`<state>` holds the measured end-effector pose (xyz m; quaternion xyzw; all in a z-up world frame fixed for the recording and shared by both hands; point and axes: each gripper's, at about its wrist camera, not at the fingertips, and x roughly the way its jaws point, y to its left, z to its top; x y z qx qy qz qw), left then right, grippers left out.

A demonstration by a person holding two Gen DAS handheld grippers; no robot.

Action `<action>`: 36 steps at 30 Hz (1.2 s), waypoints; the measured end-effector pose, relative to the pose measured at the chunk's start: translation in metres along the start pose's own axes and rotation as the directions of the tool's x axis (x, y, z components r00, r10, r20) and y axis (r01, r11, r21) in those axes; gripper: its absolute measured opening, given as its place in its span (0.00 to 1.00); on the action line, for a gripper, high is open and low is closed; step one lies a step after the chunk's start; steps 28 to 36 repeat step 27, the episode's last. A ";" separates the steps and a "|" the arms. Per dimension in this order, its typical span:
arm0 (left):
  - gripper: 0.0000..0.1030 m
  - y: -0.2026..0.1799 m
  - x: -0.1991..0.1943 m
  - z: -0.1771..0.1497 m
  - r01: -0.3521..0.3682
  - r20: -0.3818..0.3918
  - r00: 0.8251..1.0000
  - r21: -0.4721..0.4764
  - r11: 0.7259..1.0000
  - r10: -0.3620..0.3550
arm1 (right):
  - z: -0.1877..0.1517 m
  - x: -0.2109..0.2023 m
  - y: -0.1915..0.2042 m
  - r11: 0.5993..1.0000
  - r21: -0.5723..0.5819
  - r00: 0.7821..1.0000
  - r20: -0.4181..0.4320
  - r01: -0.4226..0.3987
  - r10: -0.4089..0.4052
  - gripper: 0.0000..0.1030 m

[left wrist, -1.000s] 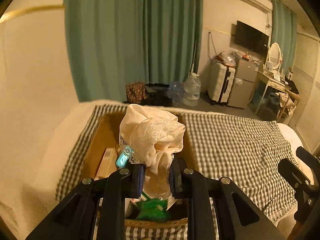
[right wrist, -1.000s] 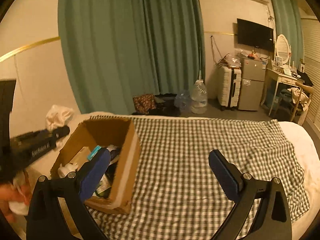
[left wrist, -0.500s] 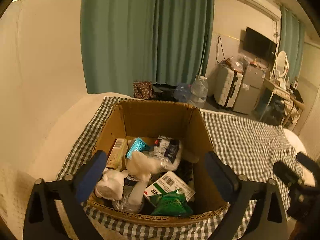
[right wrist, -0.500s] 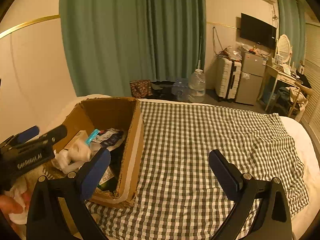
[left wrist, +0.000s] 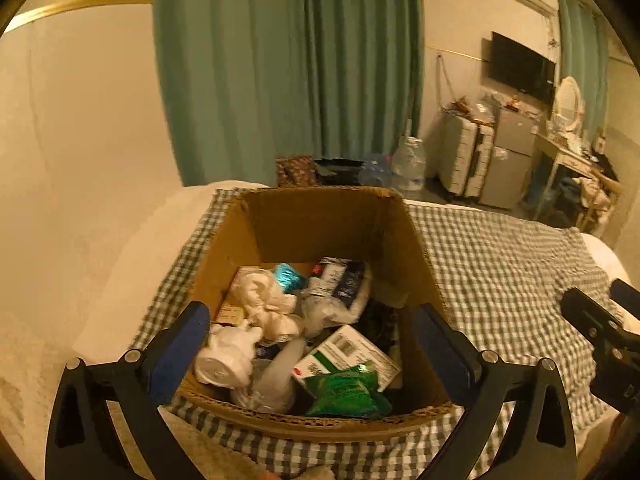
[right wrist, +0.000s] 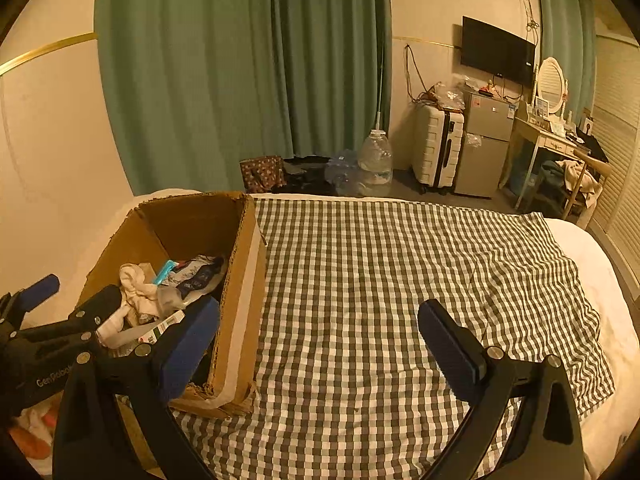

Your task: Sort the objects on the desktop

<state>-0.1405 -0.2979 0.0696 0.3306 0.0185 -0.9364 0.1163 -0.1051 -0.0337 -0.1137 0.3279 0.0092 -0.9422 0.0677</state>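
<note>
Cardboard box [left wrist: 328, 216], open-topped, is sitting at the left end of the checked cloth [right wrist: 400, 280] that is covering the bed, and it is serving as my collection bin, already crowded. Contents I am listing from the left wrist view: a cream lace cloth [left wrist: 264, 300] lying crumpled on top toward the left wall, a green packet [left wrist: 348, 396] against the near wall, a white-and-green carton [left wrist: 348, 354] just behind it, a small teal item [left wrist: 288, 274] toward the back, a clear plastic bag with dark print [left wrist: 340, 288] beside that, and a white bottle-like piece [left wrist: 224, 356] at the near left; the rest I am not making out. I am holding the left gripper [left wrist: 316, 340] over the near rim, pointing down into the box; its jaws have just been opening and are now standing wide apart with nothing pinched between them, the lace cloth lying loose below. I am keeping the right gripper [right wrist: 320, 340] over the bare cloth beside the box's right wall, jaws spread and empty, ready for another pickup. No loose item is showing on the cloth in either view, so I am judging the sorting close to finished.
</note>
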 end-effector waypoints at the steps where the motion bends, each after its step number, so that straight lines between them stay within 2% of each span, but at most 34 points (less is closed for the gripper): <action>1: 1.00 0.001 0.000 0.000 -0.005 -0.001 1.000 -0.002 1.000 0.005 | 0.000 0.000 -0.001 1.000 -0.003 1.000 -0.002 0.004 -0.004 0.97; 9: 1.00 0.005 0.000 0.002 0.062 -0.017 0.998 -0.043 0.997 -0.063 | -0.002 -0.003 -0.004 1.000 -0.011 1.000 0.000 0.016 -0.016 0.97; 13: 1.00 0.003 -0.002 0.003 0.038 -0.021 0.999 -0.037 0.999 -0.039 | -0.002 -0.002 -0.001 0.999 -0.026 1.000 -0.001 0.030 -0.030 0.97; 24: 1.00 0.005 0.003 -0.002 0.074 -0.062 0.995 -0.066 0.995 -0.078 | -0.003 -0.001 0.007 0.998 -0.059 0.999 -0.004 0.034 -0.034 0.97; 36: 1.00 0.005 0.002 -0.002 0.067 -0.045 0.997 -0.063 0.996 -0.070 | -0.003 0.000 0.007 0.998 -0.057 0.999 -0.008 0.032 -0.033 0.97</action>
